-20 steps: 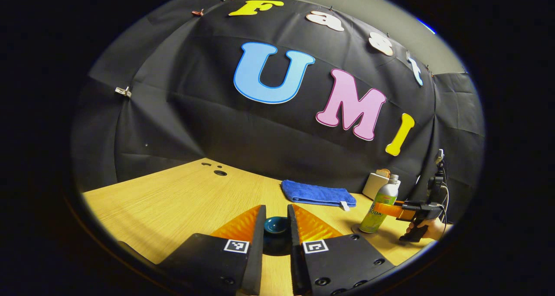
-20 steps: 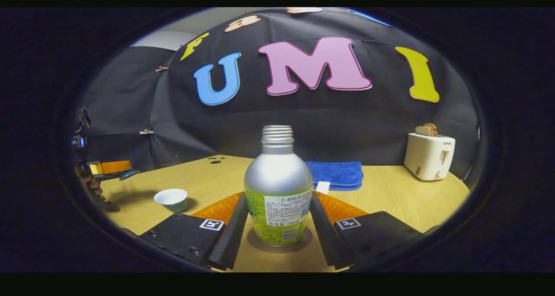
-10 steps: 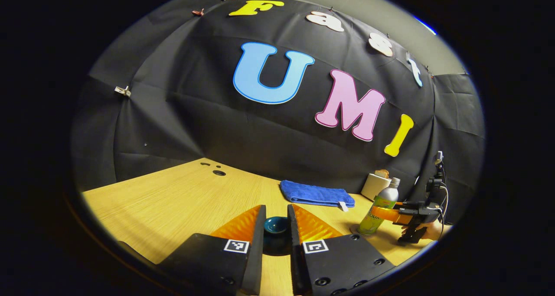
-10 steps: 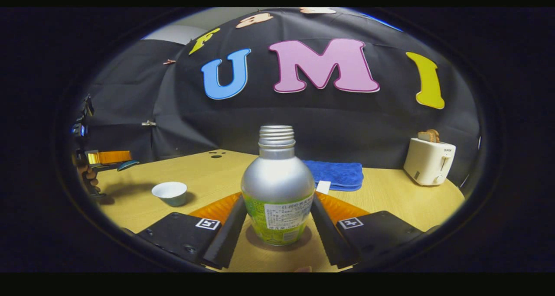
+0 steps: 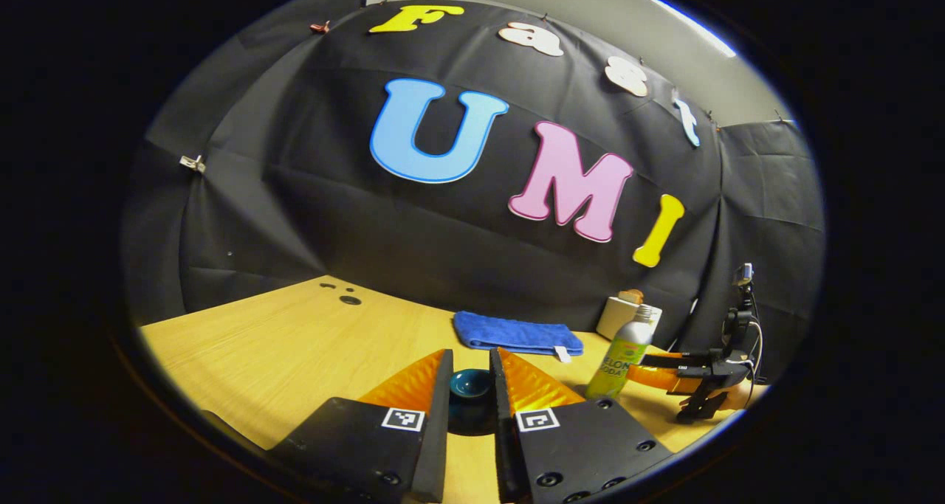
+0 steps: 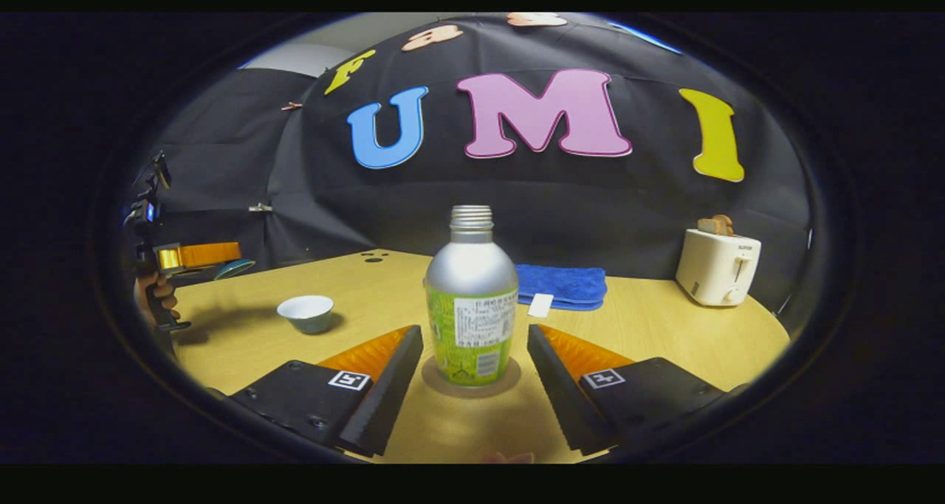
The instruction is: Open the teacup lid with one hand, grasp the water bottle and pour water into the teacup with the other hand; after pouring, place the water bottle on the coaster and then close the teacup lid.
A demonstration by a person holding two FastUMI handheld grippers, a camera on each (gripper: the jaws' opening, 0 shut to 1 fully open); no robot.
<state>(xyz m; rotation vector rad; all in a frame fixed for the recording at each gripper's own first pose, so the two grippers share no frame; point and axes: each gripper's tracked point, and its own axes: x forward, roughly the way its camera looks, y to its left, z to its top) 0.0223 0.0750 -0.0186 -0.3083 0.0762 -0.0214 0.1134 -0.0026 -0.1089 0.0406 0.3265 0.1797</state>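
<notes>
The wooden table [image 6: 664, 327] carries the whole setup, with a white toaster [image 6: 716, 266] and a folded blue towel [image 6: 562, 282] at the back, well apart from the work area. The water bottle [image 6: 472, 297] is stood upright on the round coaster [image 6: 509, 378], uncapped, and the right gripper [image 6: 472, 375] is seen spread wide, both fingers clear of the bottle's sides. The open teacup [image 6: 308, 313] is left of the bottle on the table, no lid on it. The teacup lid [image 5: 470, 386] is clamped between the fingers of the left gripper [image 5: 470, 397], held above the table off to the side of the cup; the same gripper is seen at the left edge of the right gripper view [image 6: 203, 262], the lid's rim sticking out past its fingers. Bottle placement is judged done; only the lid closing is left. Main risk: the lid is brought down off-centre or tilted, so the cup rim is clipped and the light cup is shoved or tipped, with water spilled. Second risk: the lid is held by a narrow pinch, so it could be twisted or dropped on the way. Third: the bottle could be knocked by a right finger during retreat, being open-topped and narrow-based. Against the frame one second ago, the right gripper is released from the bottle and backed off; the lid is held as before, with the left gripper view shifted slightly.
</notes>
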